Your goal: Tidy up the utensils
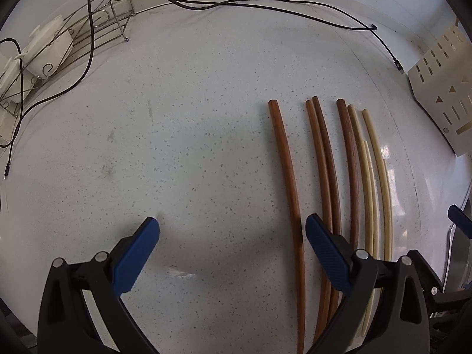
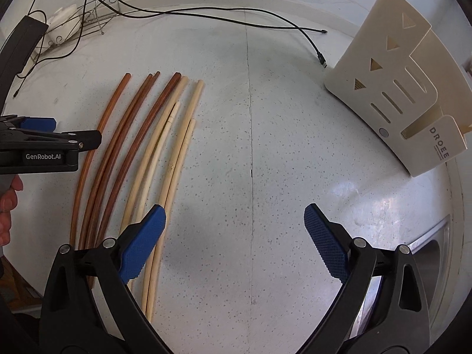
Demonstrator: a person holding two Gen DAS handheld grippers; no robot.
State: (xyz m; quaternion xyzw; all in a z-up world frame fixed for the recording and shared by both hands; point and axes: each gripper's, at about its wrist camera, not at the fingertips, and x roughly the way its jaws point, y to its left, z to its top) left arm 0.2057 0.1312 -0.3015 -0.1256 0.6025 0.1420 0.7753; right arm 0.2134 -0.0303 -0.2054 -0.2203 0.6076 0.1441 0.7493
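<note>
The cream utensil holder [image 2: 392,100] stands at the upper right of the right wrist view, a slotted, curved container with triangular and bar-shaped cut-outs; something pale shows through a low slot, but what sits inside cannot be made out. In the left wrist view the same holder [image 1: 442,88] sits at the right edge.

The chopsticks lie loose on the speckled white worktop [image 2: 265,147], none in the holder. The dark brown chopsticks [image 1: 321,177] run in four sticks from mid-frame down to the lower edge of the left wrist view, with the pale bamboo chopsticks [image 1: 380,177] just beside them on the right. In the right wrist view the brown ones [image 2: 118,153] fan across the left half and the pale ones [image 2: 174,159] lie next to them toward the centre.

The left tongs [image 1: 232,225] are spread wide and grip nothing; one blue pad [image 1: 324,250] overlaps the brown sticks in the picture, whether touching I cannot tell. The right tongs [image 2: 235,214] are likewise spread wide and empty, the left-hand pad [image 2: 144,242] lying over the pale sticks.

A wire rack [image 1: 73,38] holding white pieces stands at the upper left of the left wrist view, and black cables [image 1: 265,3] trail across the back of the worktop. A person's hand [image 2: 8,206] shows at the left edge of the right wrist view.
</note>
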